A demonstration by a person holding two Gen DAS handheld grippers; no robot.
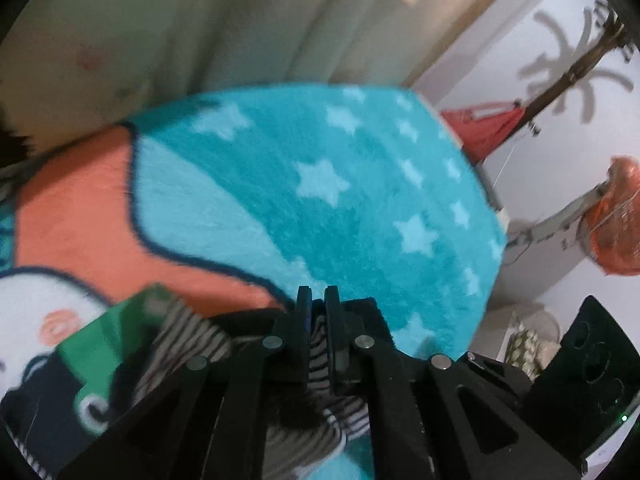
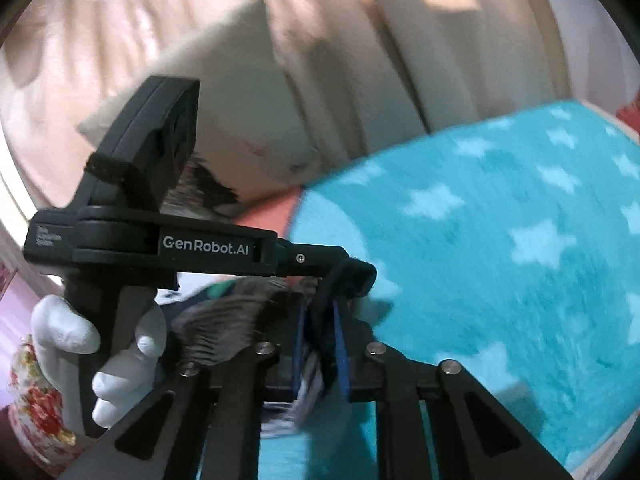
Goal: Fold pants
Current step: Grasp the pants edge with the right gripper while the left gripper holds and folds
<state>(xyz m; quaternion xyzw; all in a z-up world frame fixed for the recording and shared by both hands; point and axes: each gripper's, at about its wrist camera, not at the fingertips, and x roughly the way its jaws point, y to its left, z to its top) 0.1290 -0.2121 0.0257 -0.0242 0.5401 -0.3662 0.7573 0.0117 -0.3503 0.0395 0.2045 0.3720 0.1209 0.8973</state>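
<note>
The pants (image 1: 188, 336) are black-and-white striped cloth with a black edge. My left gripper (image 1: 318, 300) is shut on a fold of them, and the cloth hangs down between the fingers and trails to the left. My right gripper (image 2: 320, 312) is shut on the pants (image 2: 232, 316) too, with dark edge cloth pinched between its blue pads (image 2: 342, 344). The left gripper (image 2: 160, 244) shows in the right wrist view just left of it, held by a white-gloved hand (image 2: 68, 332). Both are lifted above a turquoise star rug (image 1: 320, 184). Both views are blurred.
The rug (image 2: 500, 260) also has orange (image 1: 80, 208) and white patches. A white pillow (image 2: 240, 92) and pale curtains (image 1: 240, 20) lie behind. A coat stand (image 1: 580, 56), a red item (image 1: 484, 128) and an orange-covered fan (image 1: 616, 216) stand at the right by the white wall.
</note>
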